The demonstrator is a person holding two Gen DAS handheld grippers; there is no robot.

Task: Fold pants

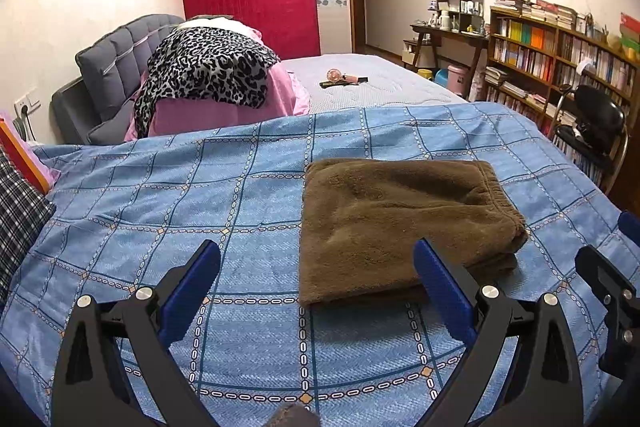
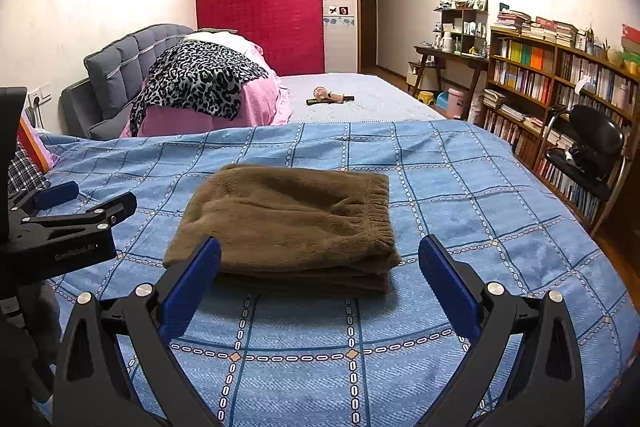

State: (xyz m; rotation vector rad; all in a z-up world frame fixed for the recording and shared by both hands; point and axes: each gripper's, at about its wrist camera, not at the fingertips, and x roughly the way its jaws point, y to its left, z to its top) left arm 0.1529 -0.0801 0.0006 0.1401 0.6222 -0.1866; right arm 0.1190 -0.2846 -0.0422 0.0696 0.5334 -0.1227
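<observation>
Brown fleece pants (image 1: 400, 223) (image 2: 292, 215) lie folded into a compact stack on the blue checked quilt (image 1: 160, 195) (image 2: 460, 187), elastic waistband at the right. My left gripper (image 1: 316, 247) hovers at the stack's near left side, open, with nothing pressed between its blue pads. My right gripper (image 2: 320, 245) is open wide in front of the stack's near edge, holding nothing. Each gripper shows in the other's view: the right gripper (image 1: 612, 247) at the right edge, the left gripper (image 2: 100, 201) at the left edge.
A pink bedding pile with a leopard-print cloth (image 1: 208, 67) sits against the grey headboard (image 1: 120, 55). A small fan (image 1: 340, 77) lies on the far mattress. A bookshelf (image 2: 560, 75) and black chair (image 2: 592, 147) stand right of the bed. Plaid fabric (image 1: 20, 219) lies at left.
</observation>
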